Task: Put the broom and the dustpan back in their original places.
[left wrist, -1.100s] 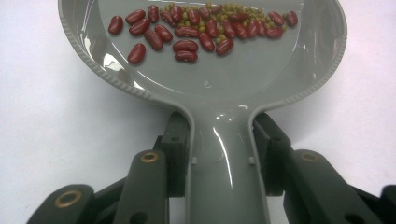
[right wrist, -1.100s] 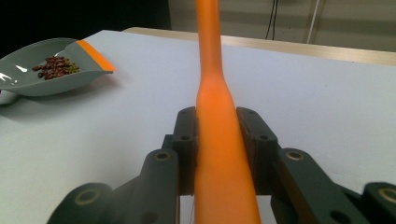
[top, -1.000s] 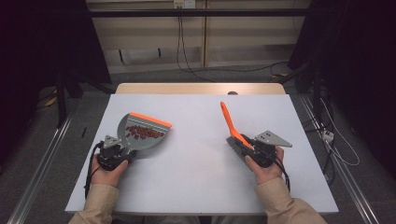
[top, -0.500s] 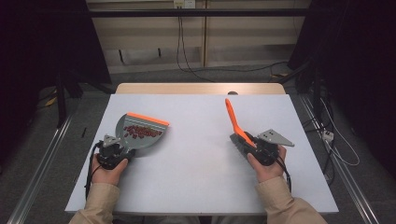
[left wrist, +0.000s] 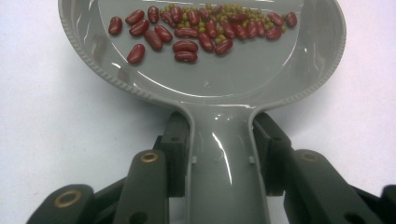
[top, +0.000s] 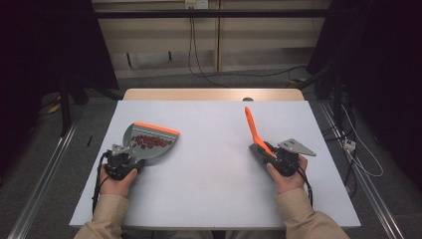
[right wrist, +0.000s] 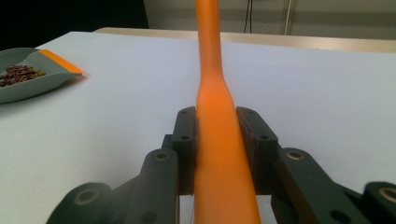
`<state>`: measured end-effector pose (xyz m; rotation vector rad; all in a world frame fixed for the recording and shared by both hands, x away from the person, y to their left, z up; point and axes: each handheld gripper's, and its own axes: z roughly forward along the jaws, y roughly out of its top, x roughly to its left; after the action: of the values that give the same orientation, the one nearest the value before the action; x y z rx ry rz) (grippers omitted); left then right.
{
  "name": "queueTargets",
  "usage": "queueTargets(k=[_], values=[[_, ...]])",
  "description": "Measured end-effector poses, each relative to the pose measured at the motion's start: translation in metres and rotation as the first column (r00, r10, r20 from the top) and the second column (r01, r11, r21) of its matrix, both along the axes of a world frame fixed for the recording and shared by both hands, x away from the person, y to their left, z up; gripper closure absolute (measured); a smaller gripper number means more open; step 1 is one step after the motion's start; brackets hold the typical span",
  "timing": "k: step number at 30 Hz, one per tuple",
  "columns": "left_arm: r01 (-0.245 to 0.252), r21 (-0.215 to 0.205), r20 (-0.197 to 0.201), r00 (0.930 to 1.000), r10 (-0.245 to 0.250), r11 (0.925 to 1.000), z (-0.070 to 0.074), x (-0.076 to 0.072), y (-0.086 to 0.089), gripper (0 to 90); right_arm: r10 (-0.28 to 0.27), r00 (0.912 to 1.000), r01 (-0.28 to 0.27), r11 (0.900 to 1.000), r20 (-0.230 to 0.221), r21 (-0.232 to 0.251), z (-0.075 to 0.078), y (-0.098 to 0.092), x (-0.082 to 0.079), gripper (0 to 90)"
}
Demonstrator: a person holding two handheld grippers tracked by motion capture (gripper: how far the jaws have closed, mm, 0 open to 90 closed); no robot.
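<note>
I hold the grey plastic dustpan [top: 149, 144] of red and green beans [left wrist: 205, 28] still in my left gripper [top: 121, 160], jaws clamped on its handle, while my right gripper [top: 276, 158], closed on the orange brush handle [top: 253, 128], tips it slightly more upright; sweeping looks finished.

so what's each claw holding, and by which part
The left claw is shut on the grey plastic dustpan with beans, at its handle. The right claw grips the orange plastic brush handle near its lower, thicker part.
</note>
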<state>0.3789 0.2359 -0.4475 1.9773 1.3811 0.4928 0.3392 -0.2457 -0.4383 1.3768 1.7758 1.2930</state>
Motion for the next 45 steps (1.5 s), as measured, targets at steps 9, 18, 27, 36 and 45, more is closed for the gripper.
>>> queueTargets(k=[9, 18, 27, 36, 45], values=[[-0.014, -0.016, -0.002, 0.9999, 0.014, 0.9998, -0.001, 0.0, 0.0, 62.6, -0.021, 0.9997, 0.021, 1.0, -0.015, -0.007, -0.005, -0.005, 0.002, 70.7], [0.016, -0.046, 0.012, 0.9998, -0.015, 0.9988, 0.002, -0.008, -0.003, 53.5, -0.042, 0.9991, 0.042, 0.998, -0.007, -0.047, -0.004, -0.012, -0.003, 67.2], [0.052, -0.071, 0.018, 0.9985, -0.051, 0.9961, 0.004, -0.014, -0.009, 48.9, -0.075, 0.9972, 0.074, 0.995, -0.007, -0.07, -0.004, -0.023, -0.008, 60.0], [0.09, -0.099, 0.042, 0.9954, -0.086, 0.991, 0.009, -0.023, -0.011, 44.5, -0.059, 0.9979, 0.056, 0.993, -0.028, -0.107, -0.003, -0.023, -0.017, 51.3], [0.136, -0.131, 0.096, 0.9876, -0.124, 0.9819, 0.014, -0.026, -0.012, 31.9, -0.062, 0.998, 0.063, 0.987, 0.011, -0.145, 0.006, -0.03, -0.03, 33.2]])
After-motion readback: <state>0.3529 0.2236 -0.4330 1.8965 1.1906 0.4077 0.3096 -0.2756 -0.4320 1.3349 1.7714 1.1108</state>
